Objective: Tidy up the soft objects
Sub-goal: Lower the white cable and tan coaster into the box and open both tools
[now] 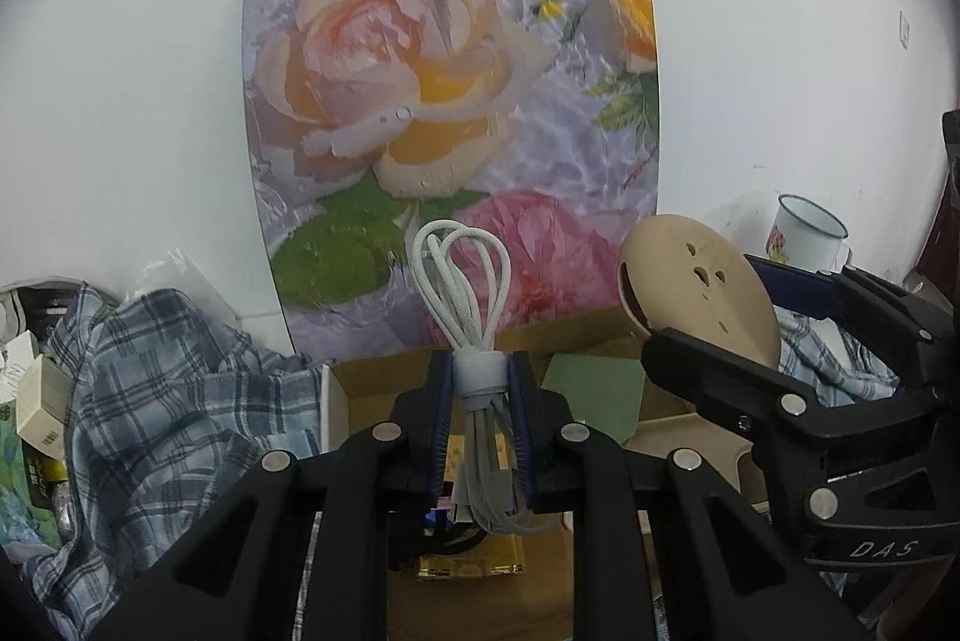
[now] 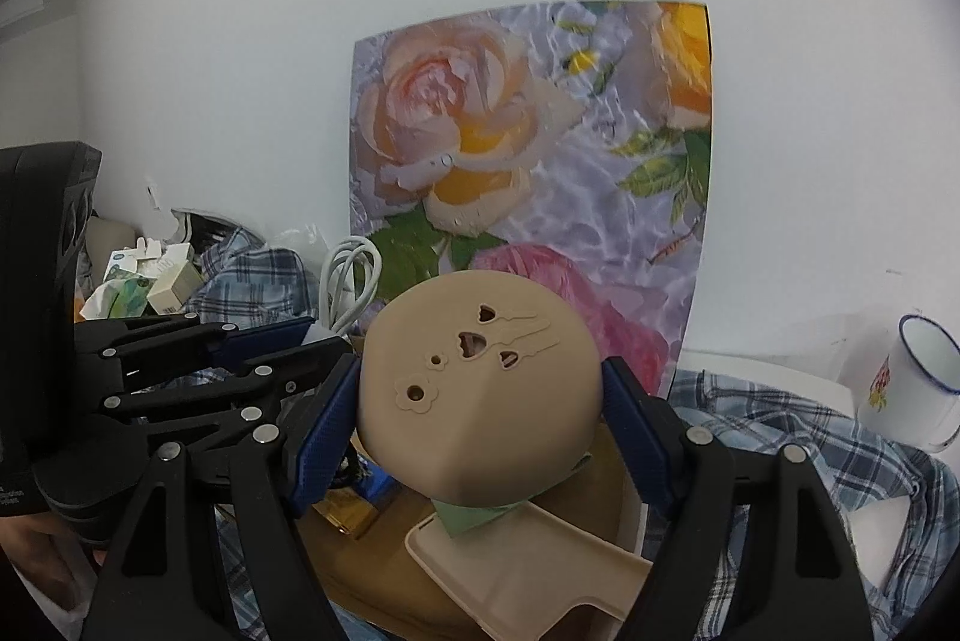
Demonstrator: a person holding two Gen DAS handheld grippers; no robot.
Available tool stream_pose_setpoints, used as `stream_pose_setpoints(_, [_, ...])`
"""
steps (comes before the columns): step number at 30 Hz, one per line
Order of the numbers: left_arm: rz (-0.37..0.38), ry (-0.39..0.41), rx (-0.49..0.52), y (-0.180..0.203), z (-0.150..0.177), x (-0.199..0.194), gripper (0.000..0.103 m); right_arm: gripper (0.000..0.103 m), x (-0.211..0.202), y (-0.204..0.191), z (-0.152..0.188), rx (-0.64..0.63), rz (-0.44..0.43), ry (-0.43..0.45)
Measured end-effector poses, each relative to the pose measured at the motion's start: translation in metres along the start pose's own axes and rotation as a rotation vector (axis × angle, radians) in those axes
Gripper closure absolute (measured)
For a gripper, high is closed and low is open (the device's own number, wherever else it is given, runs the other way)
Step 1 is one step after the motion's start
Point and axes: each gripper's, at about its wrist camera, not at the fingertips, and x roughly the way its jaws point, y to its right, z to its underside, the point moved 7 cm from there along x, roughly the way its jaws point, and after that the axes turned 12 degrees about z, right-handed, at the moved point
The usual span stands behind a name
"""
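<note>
My left gripper (image 1: 480, 383) is shut on a bundled white cable (image 1: 465, 275), its loops sticking up past the blue pads and its ends hanging below. My right gripper (image 2: 480, 401) is shut on a rounded tan silicone piece (image 2: 474, 383) with flower-shaped and teardrop cutouts; the pads press its two sides. Both hover over an open cardboard box (image 1: 384, 374). The right gripper and its tan piece (image 1: 699, 281) show at the right of the left wrist view. In the right wrist view the left gripper (image 2: 324, 341) and the cable's loops (image 2: 351, 281) show at the left.
A floral board (image 1: 450, 131) leans on the white wall behind the box. Plaid blue shirts (image 1: 162, 401) (image 2: 780, 437) lie on both sides. In the box are a beige tray (image 2: 540, 569) and a green card (image 1: 594, 389). An enamel mug (image 2: 912, 389) stands right; small cartons (image 2: 162, 281) are piled left.
</note>
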Motion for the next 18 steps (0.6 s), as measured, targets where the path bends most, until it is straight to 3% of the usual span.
stream_pose_setpoints(18, [0.021, -0.12, -0.044, -0.011, 0.029, 0.045, 0.083, 0.026, 0.034, 0.007, 0.03, -0.001, 0.01, -0.123])
